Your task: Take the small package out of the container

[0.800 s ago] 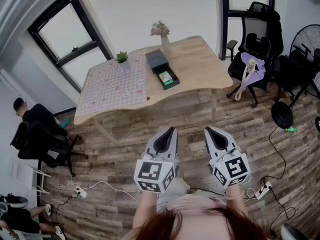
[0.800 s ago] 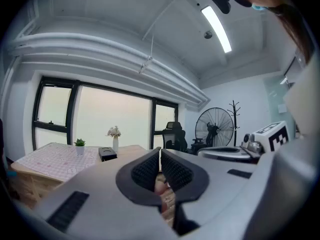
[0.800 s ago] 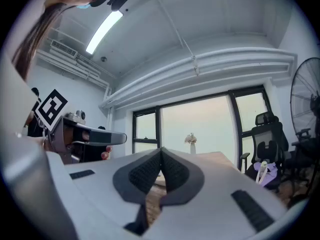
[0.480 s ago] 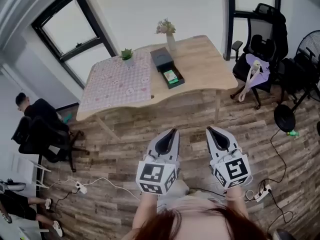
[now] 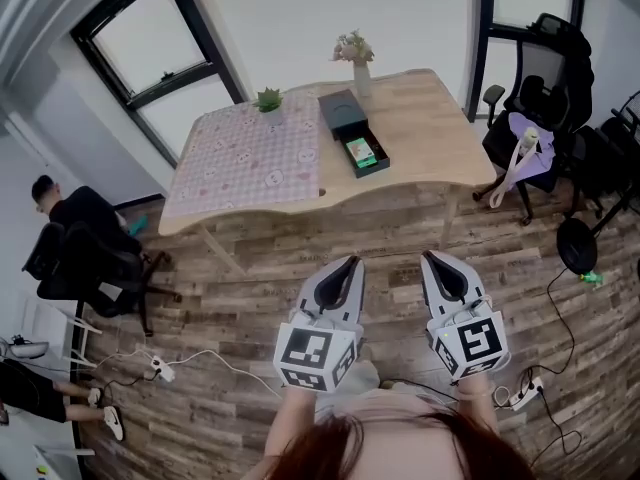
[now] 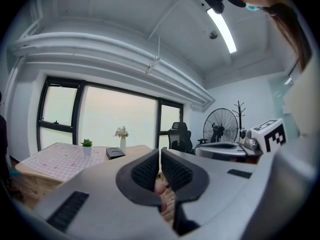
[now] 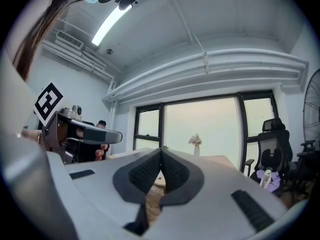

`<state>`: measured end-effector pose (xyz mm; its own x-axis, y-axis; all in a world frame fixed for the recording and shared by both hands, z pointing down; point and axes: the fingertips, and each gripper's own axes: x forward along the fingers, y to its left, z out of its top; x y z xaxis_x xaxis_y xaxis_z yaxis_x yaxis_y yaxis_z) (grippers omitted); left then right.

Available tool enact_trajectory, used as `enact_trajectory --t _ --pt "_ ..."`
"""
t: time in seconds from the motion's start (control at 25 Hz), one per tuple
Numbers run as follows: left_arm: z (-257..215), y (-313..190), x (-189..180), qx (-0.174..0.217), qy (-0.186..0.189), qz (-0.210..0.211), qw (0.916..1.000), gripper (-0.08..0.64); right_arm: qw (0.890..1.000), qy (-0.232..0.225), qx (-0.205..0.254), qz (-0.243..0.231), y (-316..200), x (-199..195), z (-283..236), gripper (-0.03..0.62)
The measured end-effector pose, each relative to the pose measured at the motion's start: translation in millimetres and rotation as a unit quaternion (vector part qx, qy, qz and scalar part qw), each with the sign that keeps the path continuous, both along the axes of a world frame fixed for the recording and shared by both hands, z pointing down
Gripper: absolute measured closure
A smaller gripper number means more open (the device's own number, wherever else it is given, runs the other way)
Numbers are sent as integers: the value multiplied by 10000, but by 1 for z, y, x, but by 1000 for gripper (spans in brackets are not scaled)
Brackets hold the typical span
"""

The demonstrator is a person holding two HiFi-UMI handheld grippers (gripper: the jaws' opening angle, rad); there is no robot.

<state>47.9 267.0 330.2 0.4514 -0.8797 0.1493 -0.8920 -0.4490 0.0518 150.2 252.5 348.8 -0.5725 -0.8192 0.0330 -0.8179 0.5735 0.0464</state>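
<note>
A black container (image 5: 369, 157) with its drawer pulled out lies on the far wooden table (image 5: 430, 128). A small green package (image 5: 361, 151) rests inside the drawer. My left gripper (image 5: 347, 268) and right gripper (image 5: 434, 264) are held side by side over the floor, well short of the table. Both have their jaws pressed together with nothing between them. In the left gripper view the container (image 6: 114, 153) is a small dark box on the distant table.
A pink patterned cloth (image 5: 245, 158) covers the table's left half, with a small potted plant (image 5: 268, 100) and a flower vase (image 5: 358, 58) behind. Office chairs (image 5: 545, 98) and a fan stand at the right. A seated person (image 5: 75, 228) is at the left. Cables and a power strip (image 5: 160, 366) lie on the floor.
The table and container have shifted right and slightly lower in the head view, as the view has turned. Both grippers keep about the same spots and stay shut.
</note>
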Motion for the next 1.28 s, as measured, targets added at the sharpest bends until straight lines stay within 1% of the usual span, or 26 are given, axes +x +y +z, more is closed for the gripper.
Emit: enact_trajectory --t 0.16,0.28,0.52,0.72,0.8,1.04,1.28 --pt "1 -13 -15 33 36 31 10000 541 9999 -47 -126 16 -13 -17 4 592" --pt "0 -26 -28 87 86 9 9999 541 9999 39 -120 61 -27 -30 5 592" --pt "-1 -54 -56 100 181 33 9998 541 9999 59 -87 63 -53 -57 2 592" --pt "-2 -76 -74 77 231 94 9997 541 9996 196 -112 190 -76 -76 0 592" --pt "-2 -83 -78 73 237 152 9996 541 9993 229 -160 262 -83 -81 0 592" --pt "5 -107 -93 46 270 251 9993 541 9987 140 -286 408 -98 -91 8 592" --pt "13 -114 -100 -40 313 335 9989 541 9979 99 -371 530 -105 -93 14 592"
